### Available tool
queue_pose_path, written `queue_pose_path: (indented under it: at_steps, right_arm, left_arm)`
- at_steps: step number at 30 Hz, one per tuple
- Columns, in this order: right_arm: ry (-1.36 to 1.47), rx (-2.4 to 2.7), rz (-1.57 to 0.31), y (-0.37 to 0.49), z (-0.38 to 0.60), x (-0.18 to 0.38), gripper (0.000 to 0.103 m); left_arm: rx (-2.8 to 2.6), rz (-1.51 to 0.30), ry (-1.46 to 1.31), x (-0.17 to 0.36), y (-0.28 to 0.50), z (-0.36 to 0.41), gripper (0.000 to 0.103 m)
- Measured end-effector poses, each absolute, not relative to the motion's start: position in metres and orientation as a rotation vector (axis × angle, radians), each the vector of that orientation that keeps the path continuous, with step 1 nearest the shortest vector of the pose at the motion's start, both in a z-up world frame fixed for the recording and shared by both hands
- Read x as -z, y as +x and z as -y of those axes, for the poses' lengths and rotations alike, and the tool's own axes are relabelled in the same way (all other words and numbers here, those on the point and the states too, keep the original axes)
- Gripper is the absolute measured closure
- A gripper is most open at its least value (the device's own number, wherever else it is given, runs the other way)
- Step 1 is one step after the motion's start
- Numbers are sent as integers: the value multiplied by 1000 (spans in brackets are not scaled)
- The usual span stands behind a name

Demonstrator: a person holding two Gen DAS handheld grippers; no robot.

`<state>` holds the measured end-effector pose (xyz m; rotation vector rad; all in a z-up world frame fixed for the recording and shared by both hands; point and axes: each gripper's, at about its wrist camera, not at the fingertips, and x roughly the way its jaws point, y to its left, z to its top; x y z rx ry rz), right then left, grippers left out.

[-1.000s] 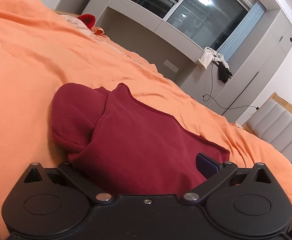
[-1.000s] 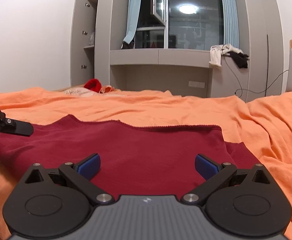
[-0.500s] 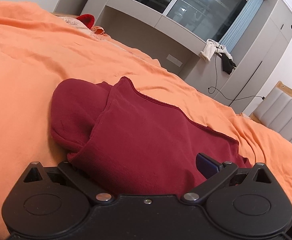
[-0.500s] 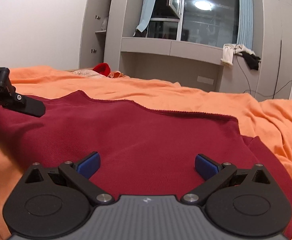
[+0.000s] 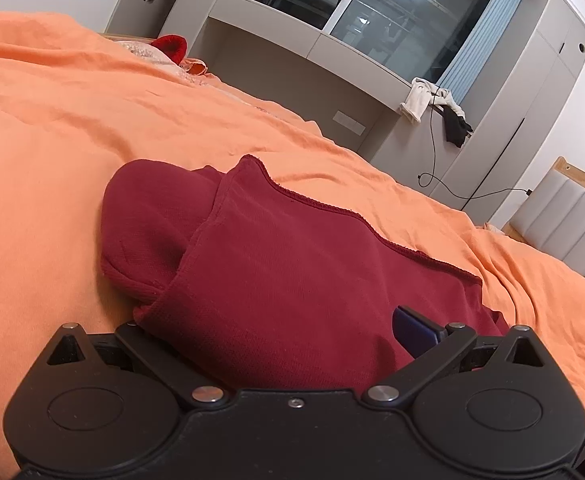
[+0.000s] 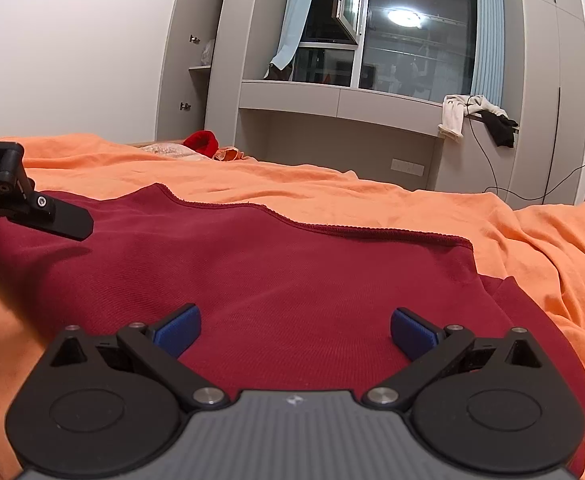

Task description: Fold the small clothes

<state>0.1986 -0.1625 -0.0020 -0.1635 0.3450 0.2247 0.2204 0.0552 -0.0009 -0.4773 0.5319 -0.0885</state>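
One dark red garment (image 6: 292, 280) is spread on the orange bed (image 6: 372, 200). The right gripper (image 6: 294, 330) is held with jaws apart; the left gripper (image 5: 288, 332) likewise, with cloth draped over its left finger.

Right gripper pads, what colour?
Blue pads, on black linkages; clearest in the right wrist view.

- One dark red knit garment (image 6: 292, 280) lay on the bed.
- One orange bedsheet (image 5: 52, 128) covered the bed.
- Two black two-finger grippers were in view: the right gripper (image 6: 295, 330), showing two blue pads (image 6: 176, 328), and the left gripper (image 6: 32, 208).
- One bright red fabric item (image 6: 202, 142) sat at the far edge of the bed.
- Two cloths hung by the window ledge: one white cloth (image 6: 454, 114) and one black cloth (image 6: 500, 126).
- One black cable (image 5: 436, 168) hung down the cabinet.
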Motion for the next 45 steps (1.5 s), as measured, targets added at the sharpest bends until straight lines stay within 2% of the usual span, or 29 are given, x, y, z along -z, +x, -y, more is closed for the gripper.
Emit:
queue_pose_path:
  at_steps: [16, 23, 26, 28, 32, 34, 36, 40, 45]
  right_arm:
    - [-164, -225, -345, 198, 163, 2, 0]
    - [-165, -217, -335, 196, 164, 2, 0]
    - [-167, -220, -332, 195, 167, -1, 0]
    - [-149, -241, -348, 196, 173, -4, 0]
    - [-82, -276, -391, 198, 188, -10, 0]
    - [-68, -266, -388, 196, 193, -14, 0]
    - [-72, -241, -369, 193, 199, -18, 0]
    - [-98, -202, -337, 188, 210, -26, 0]
    - [-66, -129, -309, 183, 235, -40, 0]
  left_arm:
    - [47, -523, -392, 1, 219, -45, 1]
    - [16, -491, -483, -3, 221, -53, 2]
    - [-1, -482, -464, -7, 225, -50, 12]
    - [-16, -469, -437, -9, 225, -48, 22]
    - [-46, -462, -403, -12, 227, -43, 36]
    - [-64, -463, -383, -15, 230, -40, 59]
    - [-72, -452, -353, -21, 233, -36, 67]
    - [-43, -397, -293, -41, 241, -20, 82]
    - [30, -348, -165, -71, 252, 18, 85]
